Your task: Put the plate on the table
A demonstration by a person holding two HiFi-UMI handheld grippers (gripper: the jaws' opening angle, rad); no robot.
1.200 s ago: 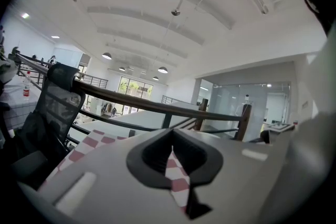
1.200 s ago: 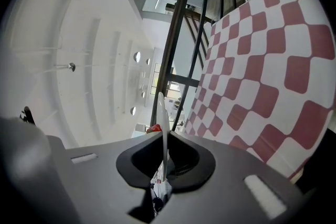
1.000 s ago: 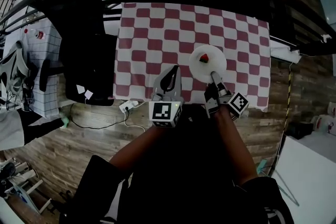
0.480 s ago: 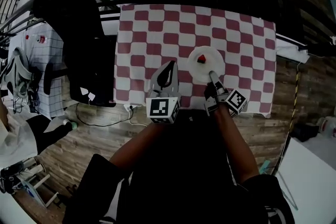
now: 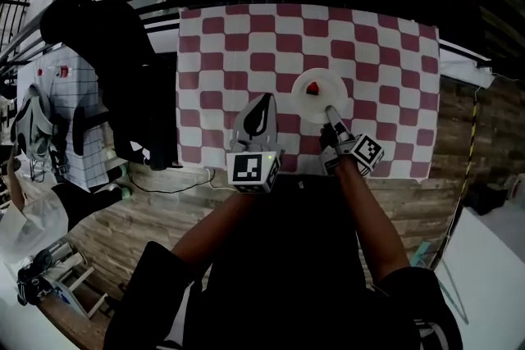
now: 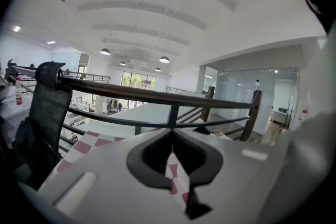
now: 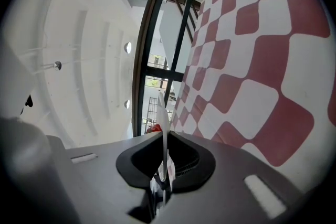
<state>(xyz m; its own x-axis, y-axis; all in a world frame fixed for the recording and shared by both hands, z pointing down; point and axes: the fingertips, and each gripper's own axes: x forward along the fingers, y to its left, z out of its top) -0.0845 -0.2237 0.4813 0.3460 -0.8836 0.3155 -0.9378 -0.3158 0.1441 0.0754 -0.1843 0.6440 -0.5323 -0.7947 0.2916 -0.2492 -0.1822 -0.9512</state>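
Table (image 5: 394, 61) covered by checkered cloth (image 5: 238, 53)

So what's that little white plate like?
The plate is small, round, white and smooth-looking, with a small red thing on it. The right gripper pinches its near rim, so that gripper's view shows it edge-on as a thin white line. It is over the checked tablecloth; whether it touches cannot be told.

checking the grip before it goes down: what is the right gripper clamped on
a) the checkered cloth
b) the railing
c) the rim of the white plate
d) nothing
c: the right gripper has its jaws closed on the near rim of the white plate, which shows edge-on between them in the right gripper view.
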